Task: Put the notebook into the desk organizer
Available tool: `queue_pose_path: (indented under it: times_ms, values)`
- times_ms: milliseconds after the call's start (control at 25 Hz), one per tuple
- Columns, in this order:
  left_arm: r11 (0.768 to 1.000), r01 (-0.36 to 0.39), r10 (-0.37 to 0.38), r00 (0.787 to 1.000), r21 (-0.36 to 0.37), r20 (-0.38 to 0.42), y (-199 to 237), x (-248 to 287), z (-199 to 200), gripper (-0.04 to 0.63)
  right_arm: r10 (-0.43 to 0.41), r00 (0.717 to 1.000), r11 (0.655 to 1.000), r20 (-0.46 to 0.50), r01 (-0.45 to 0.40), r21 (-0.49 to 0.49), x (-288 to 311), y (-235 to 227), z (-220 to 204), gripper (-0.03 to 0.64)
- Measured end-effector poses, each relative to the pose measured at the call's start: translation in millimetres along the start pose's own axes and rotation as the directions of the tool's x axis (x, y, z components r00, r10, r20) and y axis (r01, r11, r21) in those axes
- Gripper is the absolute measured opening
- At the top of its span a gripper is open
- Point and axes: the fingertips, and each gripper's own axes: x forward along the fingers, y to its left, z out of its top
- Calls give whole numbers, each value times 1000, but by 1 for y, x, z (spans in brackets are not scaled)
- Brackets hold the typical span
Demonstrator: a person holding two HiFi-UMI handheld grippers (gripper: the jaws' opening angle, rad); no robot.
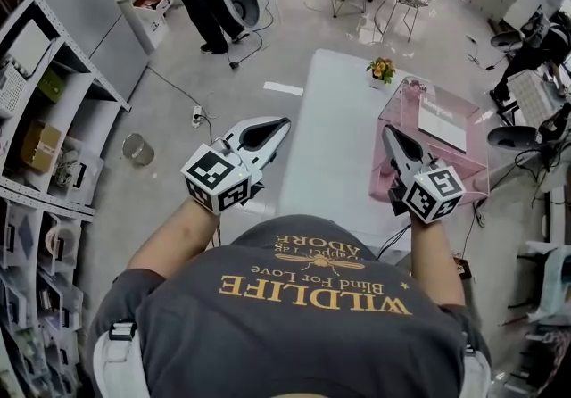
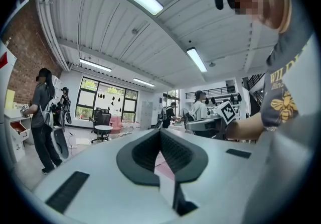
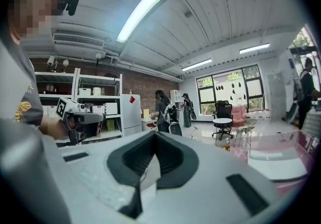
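Lying flat against the pink see-through organizer [image 1: 406,106] at the right side of the white surface [image 1: 330,128], the white notebook [image 1: 443,125] looks thin; whether it rests on top of the organizer or already inside it, I cannot tell. It is probably light and a little bendable, with a smooth cover that may slip, so I would take it at a free edge near the spine, where it is stiffer. The left gripper [image 1: 278,125] and the right gripper [image 1: 390,131] are both clenched on nothing, well apart from the notebook.
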Motion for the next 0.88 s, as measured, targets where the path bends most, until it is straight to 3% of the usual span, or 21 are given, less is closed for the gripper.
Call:
queue_pose_path:
  times_ms: [880]
  values:
    - [1000, -16, 16, 1000, -27, 15, 0, -10, 1, 0, 9, 1000, 1000, -16, -9, -21, -1, 4, -2, -2]
